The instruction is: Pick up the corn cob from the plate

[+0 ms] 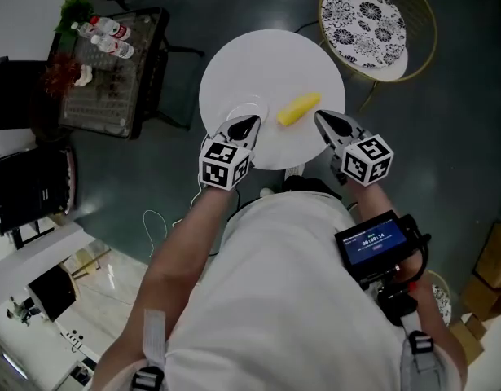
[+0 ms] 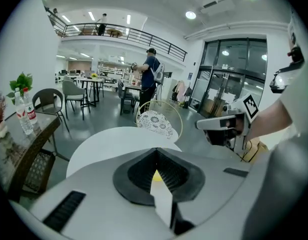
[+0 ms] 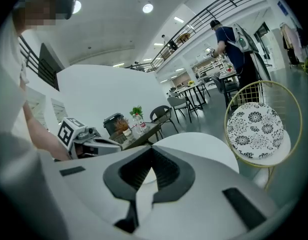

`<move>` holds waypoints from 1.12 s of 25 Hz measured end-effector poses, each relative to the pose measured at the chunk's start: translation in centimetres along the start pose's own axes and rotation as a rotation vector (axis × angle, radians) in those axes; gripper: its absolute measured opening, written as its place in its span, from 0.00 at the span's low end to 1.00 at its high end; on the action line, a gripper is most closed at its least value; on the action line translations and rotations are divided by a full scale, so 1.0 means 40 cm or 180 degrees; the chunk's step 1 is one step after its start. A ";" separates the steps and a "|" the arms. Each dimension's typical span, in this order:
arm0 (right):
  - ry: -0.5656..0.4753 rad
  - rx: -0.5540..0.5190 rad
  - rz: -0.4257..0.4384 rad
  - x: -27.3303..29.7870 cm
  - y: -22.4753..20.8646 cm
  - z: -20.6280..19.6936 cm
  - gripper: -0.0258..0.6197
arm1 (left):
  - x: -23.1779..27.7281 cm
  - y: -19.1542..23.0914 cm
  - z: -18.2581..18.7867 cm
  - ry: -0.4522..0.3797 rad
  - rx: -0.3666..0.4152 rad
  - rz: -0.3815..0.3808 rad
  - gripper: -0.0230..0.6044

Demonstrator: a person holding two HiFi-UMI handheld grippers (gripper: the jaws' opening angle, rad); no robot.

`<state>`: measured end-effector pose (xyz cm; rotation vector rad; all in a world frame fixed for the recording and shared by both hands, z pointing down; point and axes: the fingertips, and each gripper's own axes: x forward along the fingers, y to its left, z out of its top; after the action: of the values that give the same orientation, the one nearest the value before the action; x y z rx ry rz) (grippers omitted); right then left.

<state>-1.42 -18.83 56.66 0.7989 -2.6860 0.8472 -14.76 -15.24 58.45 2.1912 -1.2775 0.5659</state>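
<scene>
Head view: the corn cob lies on the white table, just beside what we take for a clear plate. It sits between our left gripper and right gripper, touching neither.

Left gripper view: jaws pressed together, empty, with a sliver of yellow beyond.

Right gripper view: jaws also together, holding nothing.
</scene>
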 end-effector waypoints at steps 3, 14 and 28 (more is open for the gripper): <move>-0.0050 -0.0098 0.0053 -0.005 0.029 0.022 0.05 | -0.052 -0.005 0.008 -0.0211 -0.0050 -0.0028 0.05; -0.0317 -0.0422 0.0354 -0.052 0.259 0.099 0.05 | -0.279 -0.022 0.006 -0.0790 -0.0238 -0.0065 0.05; -0.0265 -0.0385 0.0303 -0.110 0.317 0.025 0.05 | -0.315 -0.072 -0.047 -0.0762 -0.0276 -0.0118 0.05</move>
<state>-4.85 -8.79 48.39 0.6990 -2.8369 0.6775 -18.21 -4.60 51.71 2.2558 -1.3508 0.2332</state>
